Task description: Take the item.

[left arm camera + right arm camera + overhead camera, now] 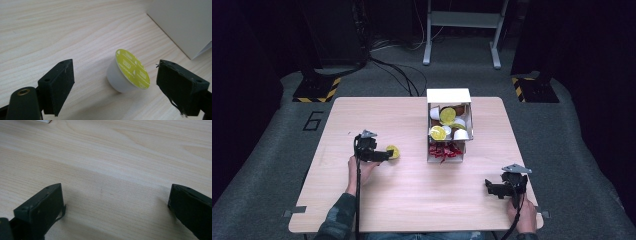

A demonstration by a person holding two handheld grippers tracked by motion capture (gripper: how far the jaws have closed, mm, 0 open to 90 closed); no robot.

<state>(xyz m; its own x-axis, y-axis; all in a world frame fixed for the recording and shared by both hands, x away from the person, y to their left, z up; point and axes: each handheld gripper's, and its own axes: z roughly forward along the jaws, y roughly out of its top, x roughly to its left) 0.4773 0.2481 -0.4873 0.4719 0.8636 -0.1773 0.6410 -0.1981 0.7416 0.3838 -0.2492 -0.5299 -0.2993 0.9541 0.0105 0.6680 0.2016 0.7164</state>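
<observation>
A white coffee capsule (126,75) with a yellow-green foil lid lies on its side on the wooden table (412,190). It rests between the jaws of my left gripper (115,86), and neither pad touches it. From above, the capsule (393,151) sits just right of the left gripper (384,155), left of the white box (449,95). My right gripper (492,189) is at the table's front right, open, over bare wood (112,195).
The white box holds several capsules (447,116) with yellow and white tops, and something red (444,151) lies at its near end. A corner of the box (185,25) stands beyond the capsule. Stands, cables and striped floor plates lie behind the table.
</observation>
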